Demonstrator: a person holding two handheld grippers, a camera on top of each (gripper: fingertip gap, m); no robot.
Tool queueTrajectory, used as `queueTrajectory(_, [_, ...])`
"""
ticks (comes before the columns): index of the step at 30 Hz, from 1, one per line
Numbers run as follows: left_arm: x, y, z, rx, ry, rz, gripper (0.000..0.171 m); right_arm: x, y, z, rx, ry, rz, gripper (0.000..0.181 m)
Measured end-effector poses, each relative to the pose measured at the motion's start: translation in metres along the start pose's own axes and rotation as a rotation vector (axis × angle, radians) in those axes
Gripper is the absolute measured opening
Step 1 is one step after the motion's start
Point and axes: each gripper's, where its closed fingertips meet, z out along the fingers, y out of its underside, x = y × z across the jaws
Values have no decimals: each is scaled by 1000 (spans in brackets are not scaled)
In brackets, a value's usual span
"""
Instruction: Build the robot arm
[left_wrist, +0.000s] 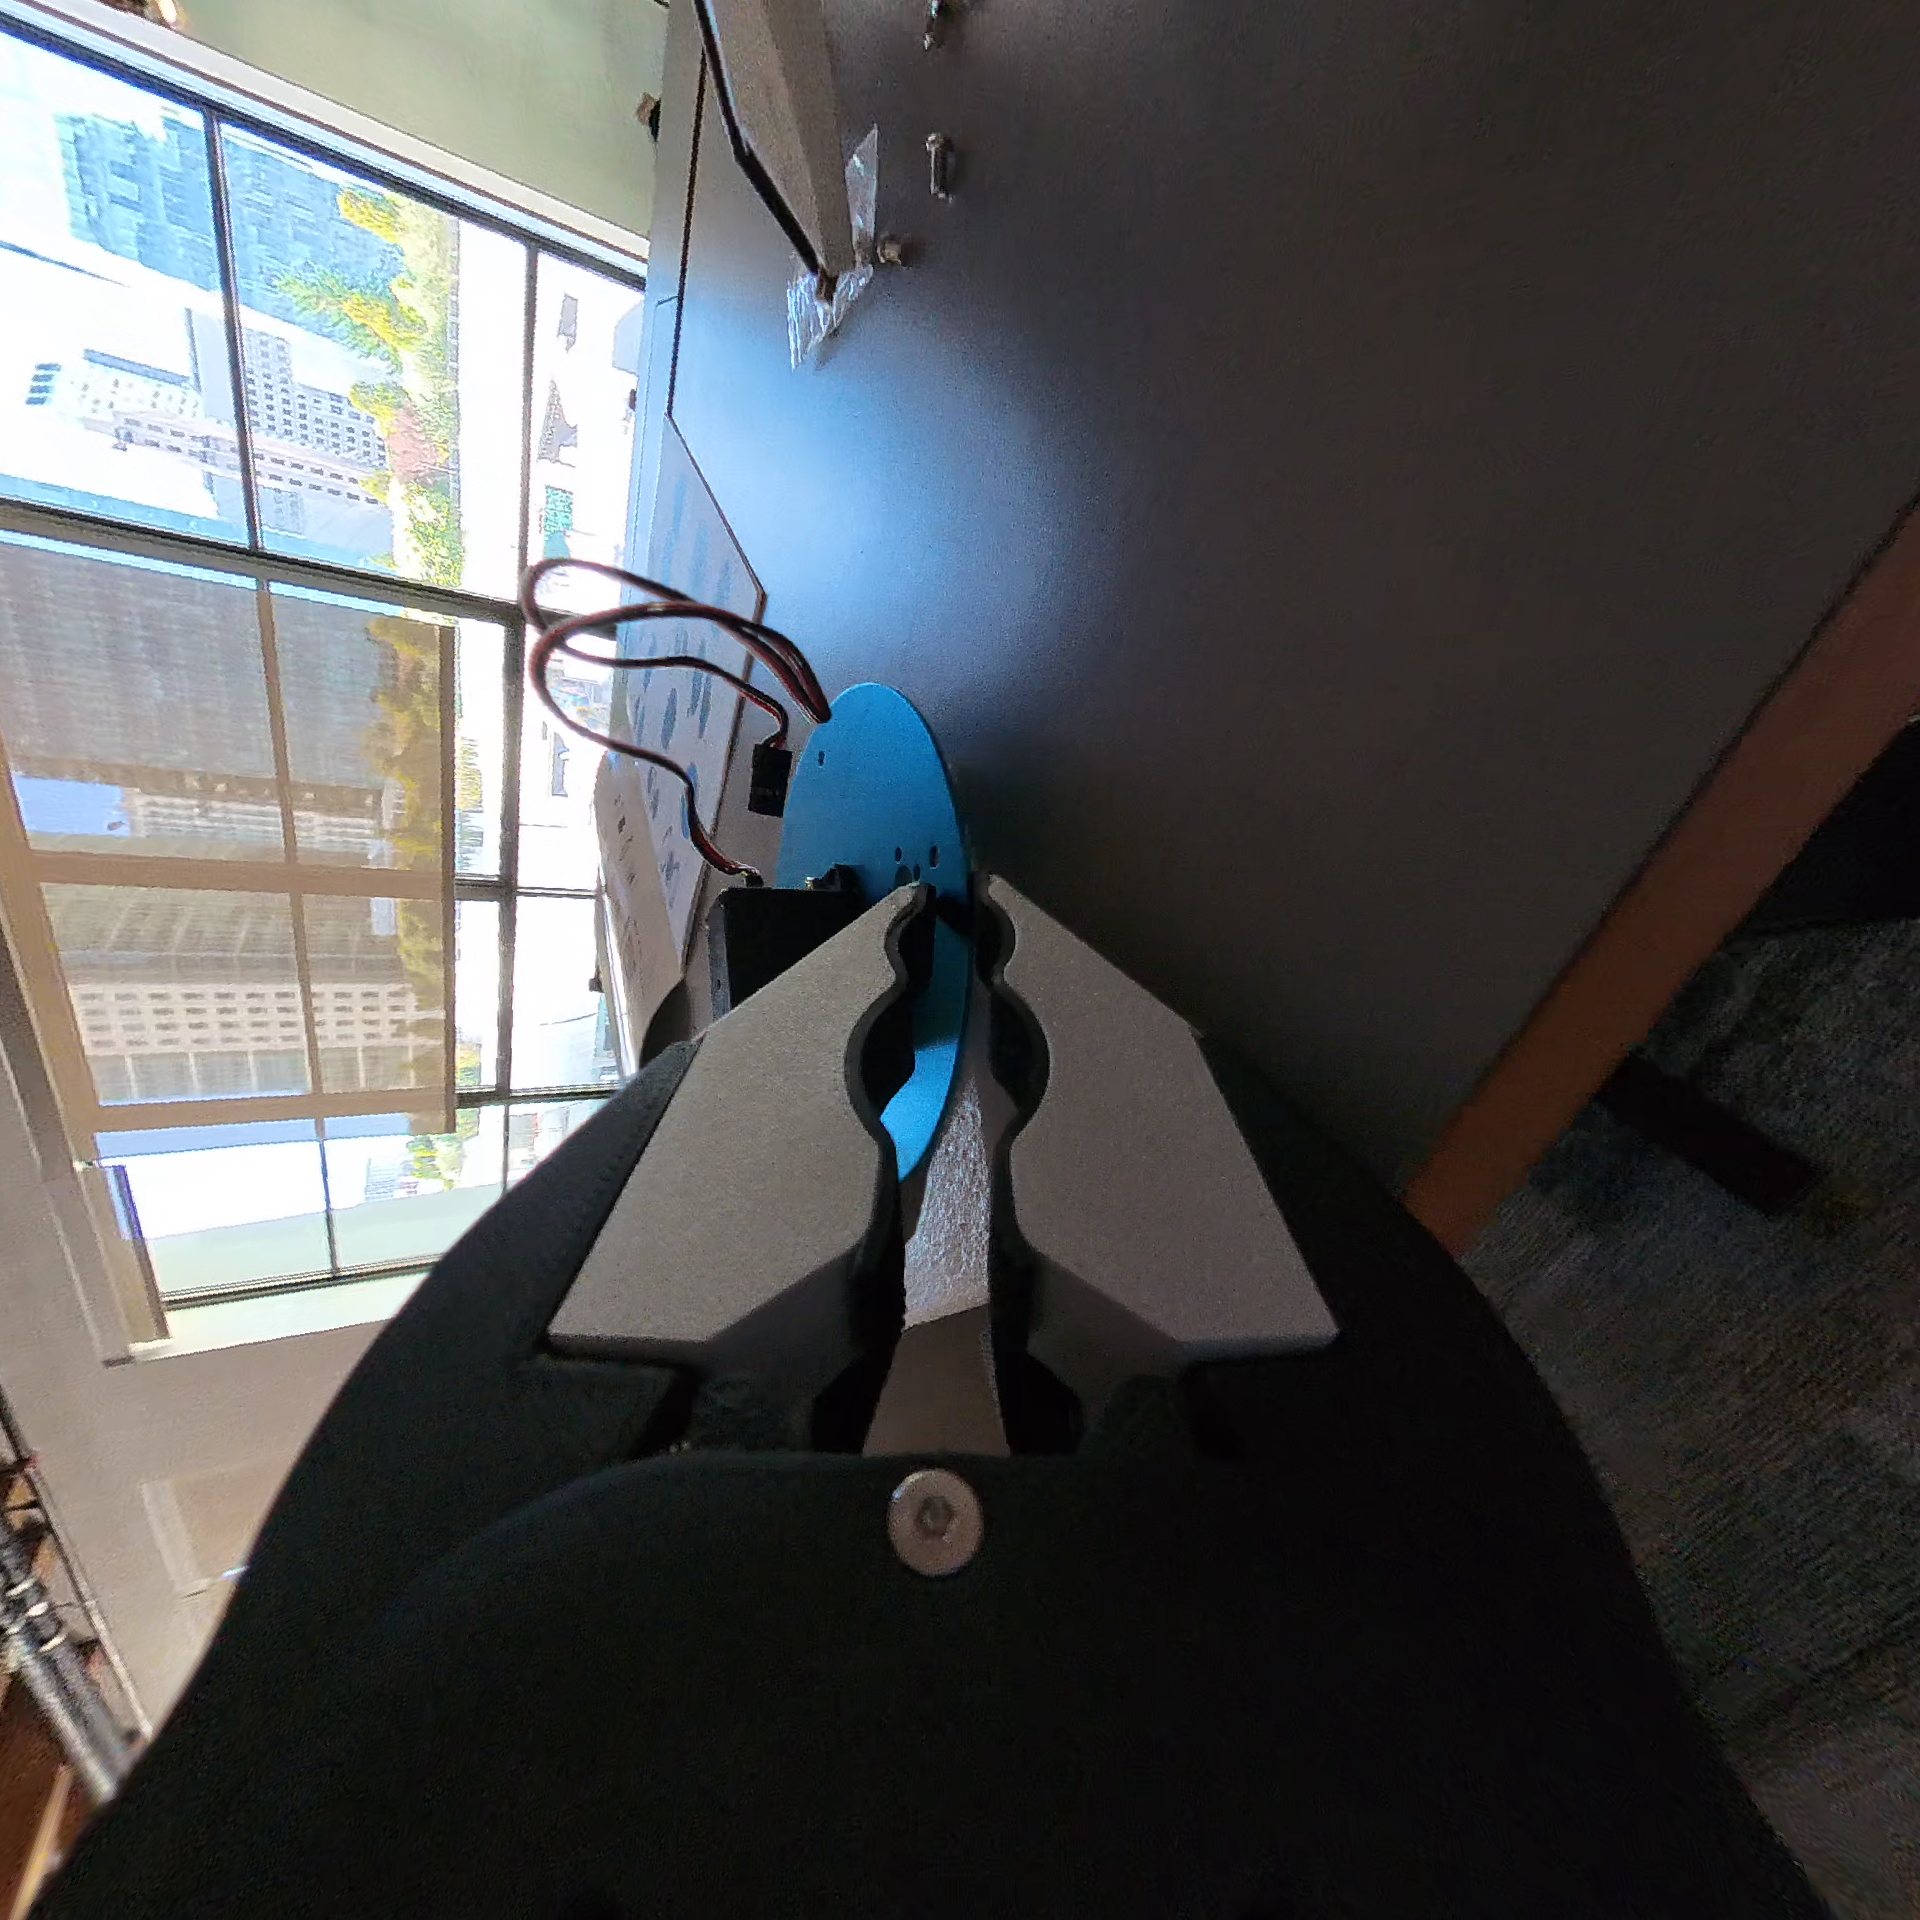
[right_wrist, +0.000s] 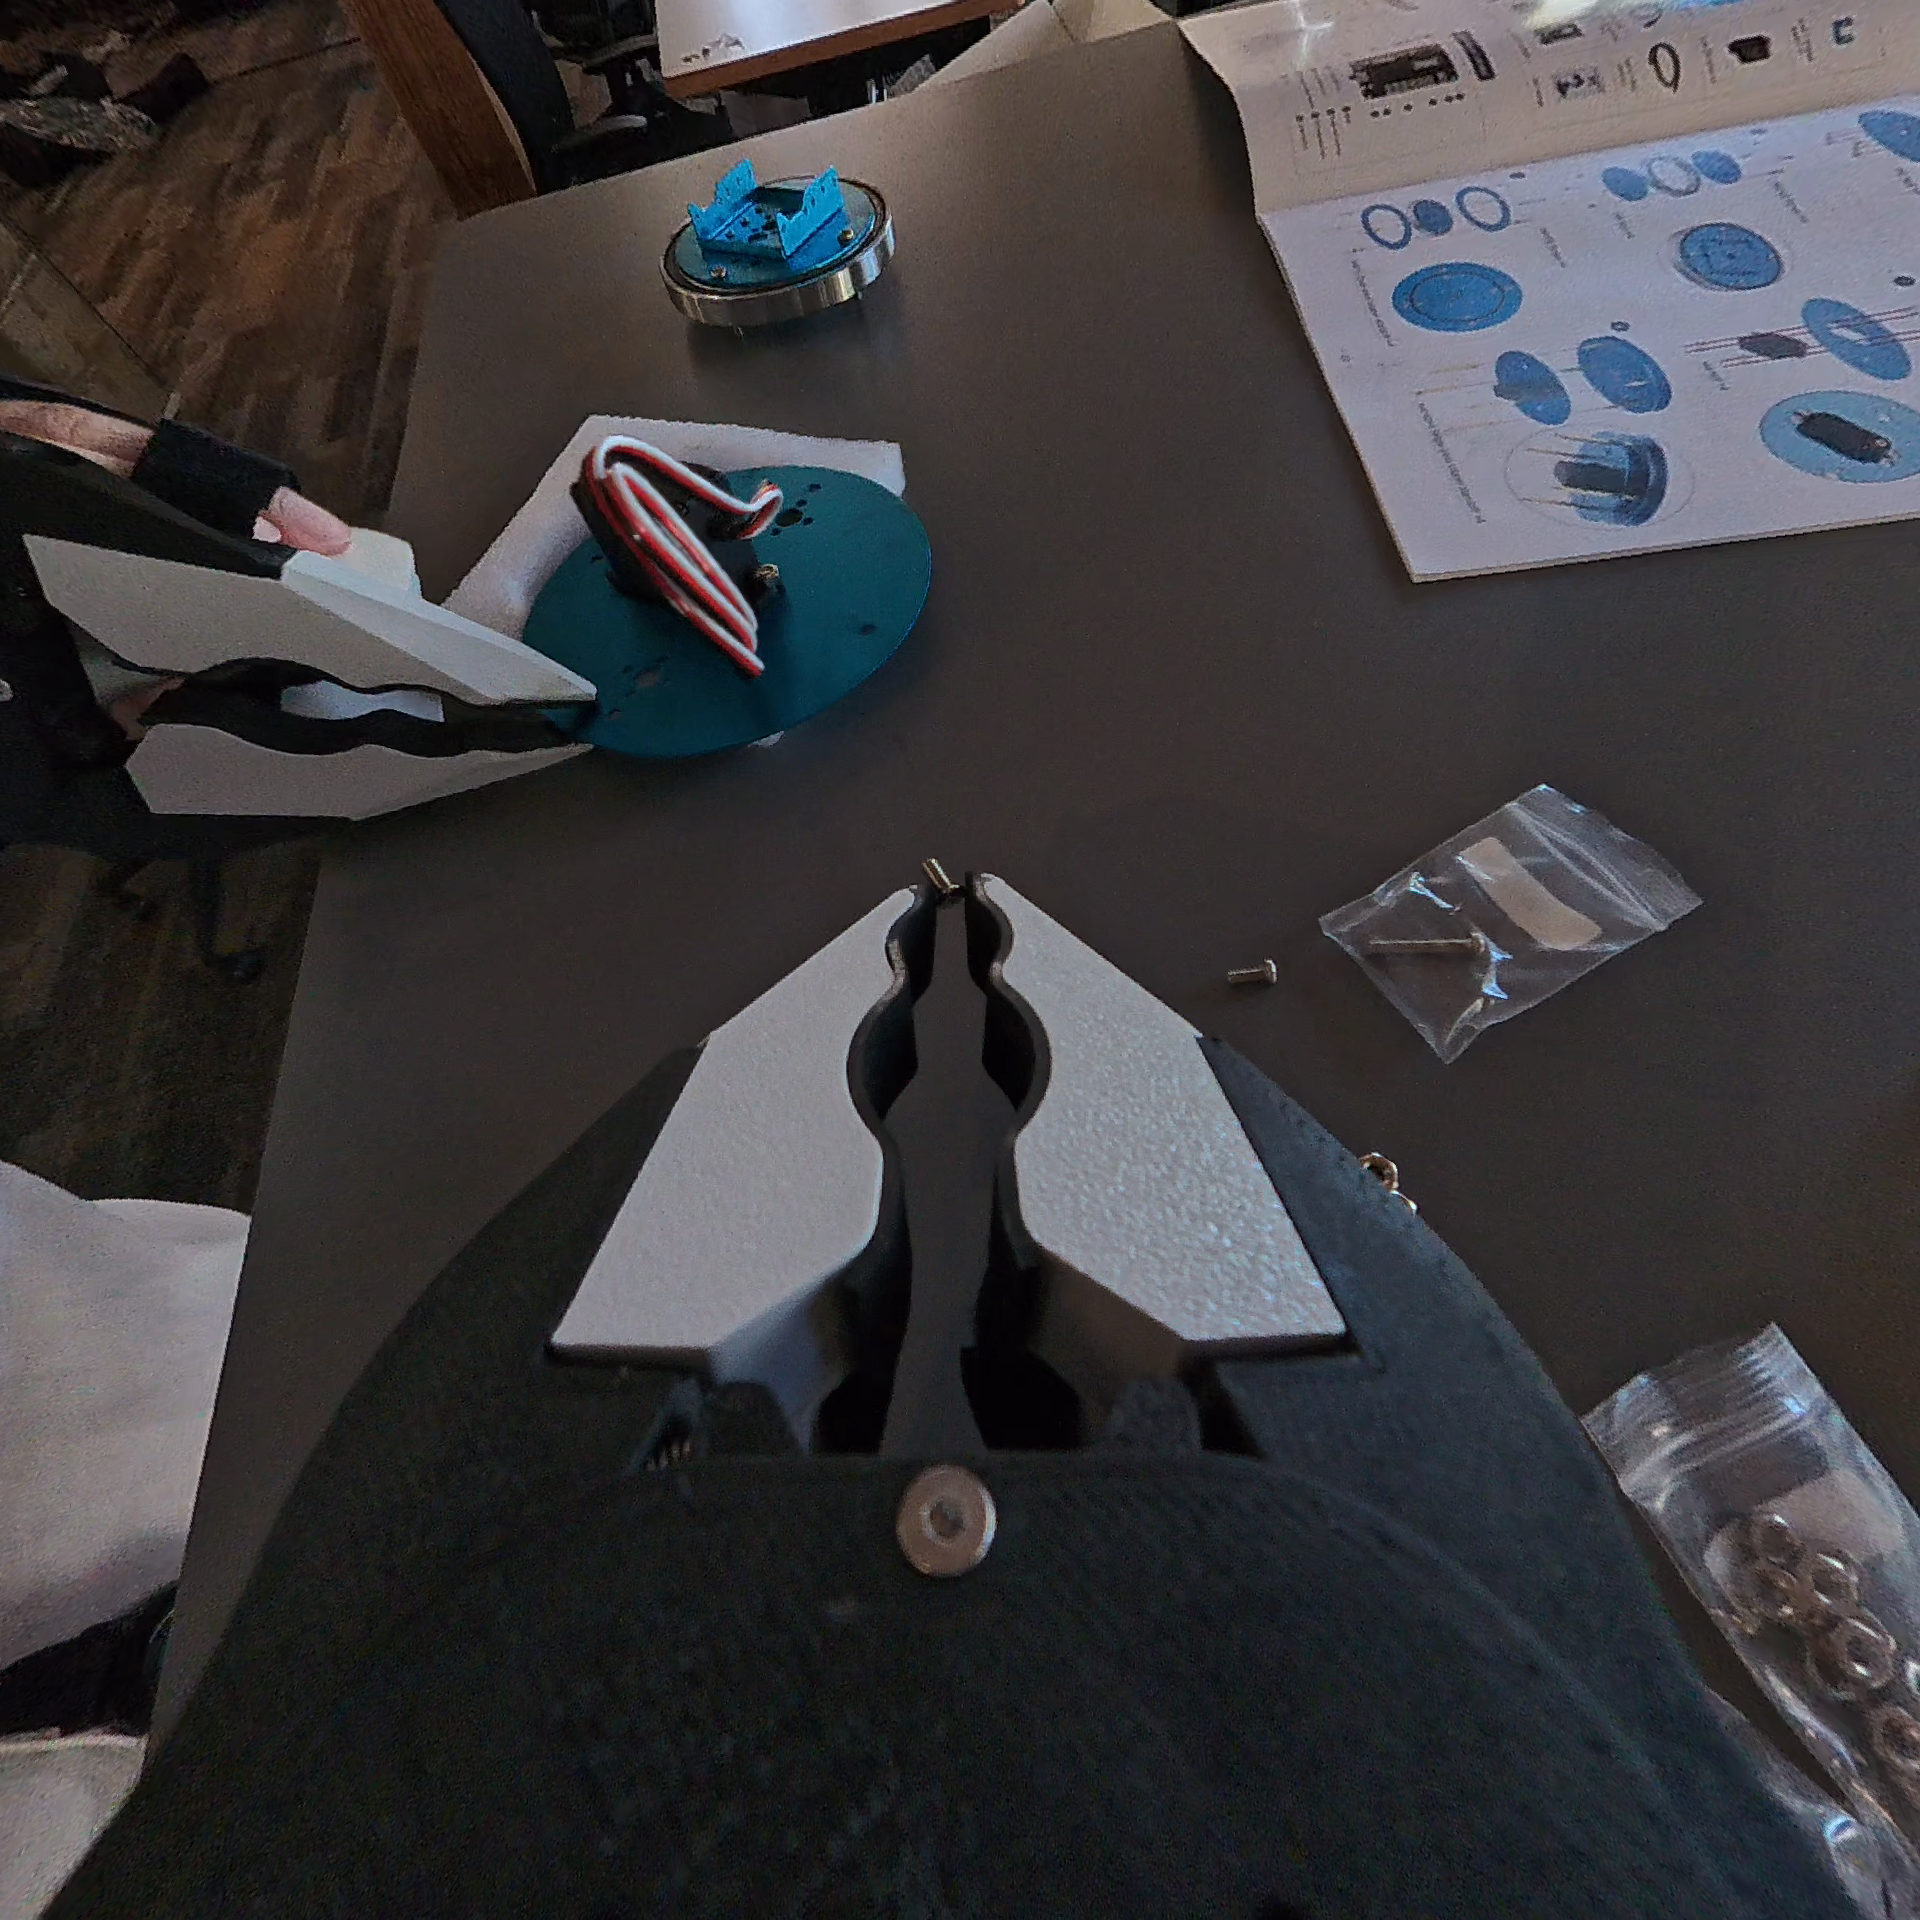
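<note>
Our left wrist camera, rolled sideways, sits close against the blue disc (left_wrist: 873, 790), facing windows. Our right wrist camera looks down across the surface (right_wrist: 1143, 623), farther from that same disc, which both views share.

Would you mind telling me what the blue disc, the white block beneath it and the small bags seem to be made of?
Blue disc: likely anodised or painted metal; thin, rigid, smooth, with clean drilled holes.
White block: probably foam; matte, grainy surface, rough-cut edges.
Small bags: clear plastic film; glossy, crinkled, screws visible through it.
</note>
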Motion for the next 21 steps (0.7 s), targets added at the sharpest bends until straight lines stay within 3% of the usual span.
queueTrajectory(11, [-42, 4, -10, 35, 11, -96, 1, 5, -5, 1, -2, 54, -66, 4])
queueTrajectory(15, [-72, 7, -13, 75, -24, -140, 0, 9, -4, 3, -9, 84, -103, 4])
queueTrajectory(21, [-87, 22, -1, 81, 120, -266, 0, 4, -6, 8, -8, 70, -120, 4])
